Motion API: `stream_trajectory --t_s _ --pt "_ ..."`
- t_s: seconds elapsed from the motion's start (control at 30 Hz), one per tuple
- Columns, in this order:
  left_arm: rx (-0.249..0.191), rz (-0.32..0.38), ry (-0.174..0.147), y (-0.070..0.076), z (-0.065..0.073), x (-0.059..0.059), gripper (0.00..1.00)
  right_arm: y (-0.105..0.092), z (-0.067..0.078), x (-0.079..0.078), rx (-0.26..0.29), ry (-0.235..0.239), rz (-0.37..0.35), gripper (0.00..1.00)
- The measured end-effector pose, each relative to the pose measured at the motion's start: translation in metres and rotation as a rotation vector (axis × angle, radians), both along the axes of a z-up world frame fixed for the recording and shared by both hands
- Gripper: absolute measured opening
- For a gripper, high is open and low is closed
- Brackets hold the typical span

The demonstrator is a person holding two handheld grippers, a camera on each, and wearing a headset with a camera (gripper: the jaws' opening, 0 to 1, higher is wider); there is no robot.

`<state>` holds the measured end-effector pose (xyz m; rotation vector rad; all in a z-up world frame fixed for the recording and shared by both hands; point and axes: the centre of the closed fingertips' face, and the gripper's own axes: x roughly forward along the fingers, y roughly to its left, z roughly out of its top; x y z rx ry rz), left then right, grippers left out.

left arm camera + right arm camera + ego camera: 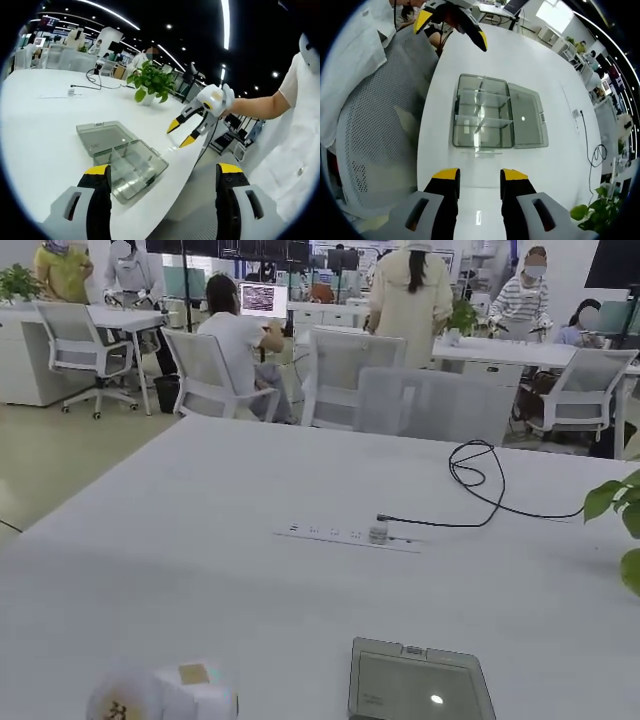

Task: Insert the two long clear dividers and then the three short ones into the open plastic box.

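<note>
The clear plastic box (482,112) lies open on the white table (550,190), its lid (525,117) folded flat beside it. Several clear dividers (480,102) stand inside and split it into compartments. My right gripper (480,175) is open and empty, a short way back from the box's near side. My left gripper (452,30) hangs open beyond the far side, over the table edge. In the left gripper view the box (125,160) sits ahead of my open left gripper (163,170), with the open right gripper (181,134) above the table's edge. The lid (420,685) shows in the head view.
A power strip (345,535) with a plugged-in black cable (480,485) lies mid-table. A potted plant (150,85) stands near one table edge. A grey mesh chair (375,140) sits at the edge by the box. A gripper's white body (165,692) is low left. People and chairs are beyond.
</note>
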<state>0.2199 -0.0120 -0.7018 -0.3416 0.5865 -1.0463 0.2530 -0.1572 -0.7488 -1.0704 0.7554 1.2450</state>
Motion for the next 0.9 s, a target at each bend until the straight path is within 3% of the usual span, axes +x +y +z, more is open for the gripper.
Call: stream_trajectory --t_s 0.1,0.17,0.33,0.53,0.77,0.9 --pt "-0.049 0.025 0.045 -0.007 0.006 0.006 0.82 0.012 0.012 -0.001 0.019 -0.015 0.003 0.33" --pt "-0.099 0.027 0.093 -0.014 0.012 0.006 0.78 0.021 0.02 -0.002 0.03 -0.027 0.007 0.33" --pt "-0.104 0.003 0.122 -0.028 0.014 0.007 0.67 0.04 0.036 -0.007 0.058 -0.041 0.016 0.33" --pt "-0.127 0.005 0.195 -0.043 0.013 0.007 0.61 0.06 0.051 -0.014 0.081 -0.056 0.036 0.33" --pt "-0.198 0.029 0.285 -0.057 0.017 0.01 0.42 0.076 0.059 -0.022 0.099 -0.063 0.06 0.33" --pt "-0.212 0.032 0.323 -0.062 0.014 0.01 0.32 0.082 0.06 -0.025 0.1 -0.066 0.077 0.33"
